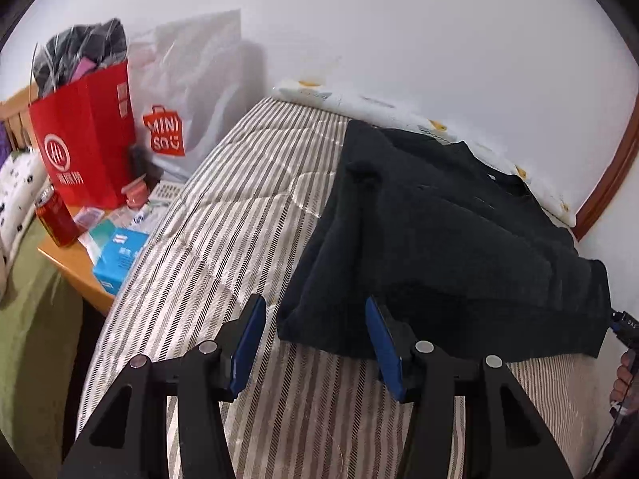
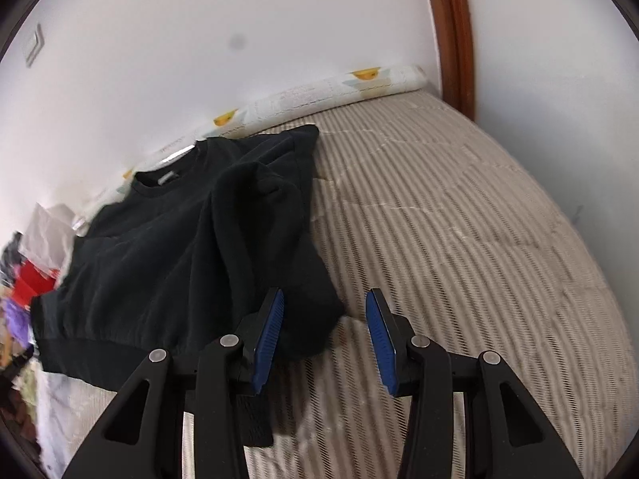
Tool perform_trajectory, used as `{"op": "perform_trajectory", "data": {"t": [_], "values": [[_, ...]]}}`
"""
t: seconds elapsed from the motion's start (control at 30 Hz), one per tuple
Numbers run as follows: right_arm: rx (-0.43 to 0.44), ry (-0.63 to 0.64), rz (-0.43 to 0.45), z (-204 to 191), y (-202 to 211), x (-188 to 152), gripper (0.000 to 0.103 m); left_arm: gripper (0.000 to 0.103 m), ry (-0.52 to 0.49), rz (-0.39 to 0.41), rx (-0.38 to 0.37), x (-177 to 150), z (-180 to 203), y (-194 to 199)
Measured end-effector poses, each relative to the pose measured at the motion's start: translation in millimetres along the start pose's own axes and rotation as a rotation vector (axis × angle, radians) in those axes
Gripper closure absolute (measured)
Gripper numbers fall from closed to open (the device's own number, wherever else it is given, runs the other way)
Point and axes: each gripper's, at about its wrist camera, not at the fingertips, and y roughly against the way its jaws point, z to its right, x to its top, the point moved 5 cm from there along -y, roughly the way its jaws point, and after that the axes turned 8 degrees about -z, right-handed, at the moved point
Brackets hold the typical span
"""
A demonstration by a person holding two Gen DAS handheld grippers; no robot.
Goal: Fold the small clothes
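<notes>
A black sweatshirt (image 1: 447,239) lies on the striped mattress (image 1: 239,215), partly folded, with a sleeve laid over its body. My left gripper (image 1: 315,311) is open and empty, its blue pads just above the sweatshirt's near left corner. In the right wrist view the sweatshirt (image 2: 179,255) lies left of centre with its collar toward the wall. My right gripper (image 2: 325,307) is open and empty, straddling the sweatshirt's near right corner on the mattress (image 2: 459,239). The right gripper's tip also shows at the left wrist view's right edge (image 1: 623,323).
A wooden bedside table (image 1: 76,267) on the left holds a red paper bag (image 1: 88,139), a white Miniso bag (image 1: 187,92), a red can (image 1: 56,219) and a blue tissue pack (image 1: 120,255). A patterned pillow (image 2: 319,92) lies along the white wall. A wooden frame (image 2: 451,32) stands at the right.
</notes>
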Motion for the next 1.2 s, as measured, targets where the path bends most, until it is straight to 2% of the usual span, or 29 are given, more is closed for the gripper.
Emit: {"op": "perform_trajectory", "data": {"t": [0.23,0.47,0.57,0.6,0.7,0.83,0.97,1.2], "values": [[-0.011,-0.004,-0.052,-11,-31,13,0.06,0.054,-0.003,-0.07,-0.021,6,4,-31],[-0.009,0.004,-0.056,-16,-49,18,0.061,0.055,-0.028,-0.061,0.009,7,10,-42],[-0.006,0.05,-0.051,-22,-48,17,0.075,0.072,-0.042,-0.058,-0.001,6,15,-40],[-0.02,0.059,-0.044,-24,-46,17,0.082,0.083,-0.048,-0.054,0.007,6,17,-39],[-0.04,0.066,-0.031,-27,-40,14,0.088,0.09,-0.081,-0.03,0.042,6,25,-31],[-0.052,0.071,-0.022,-30,-29,7,0.089,0.091,-0.106,-0.007,0.065,3,28,-20],[-0.068,0.082,-0.018,-33,-18,-3,0.089,0.091,-0.108,0.002,0.055,-3,28,-4],[-0.083,0.08,-0.011,-31,5,-26,0.089,0.092,-0.129,0.008,0.049,-32,28,24]]}}
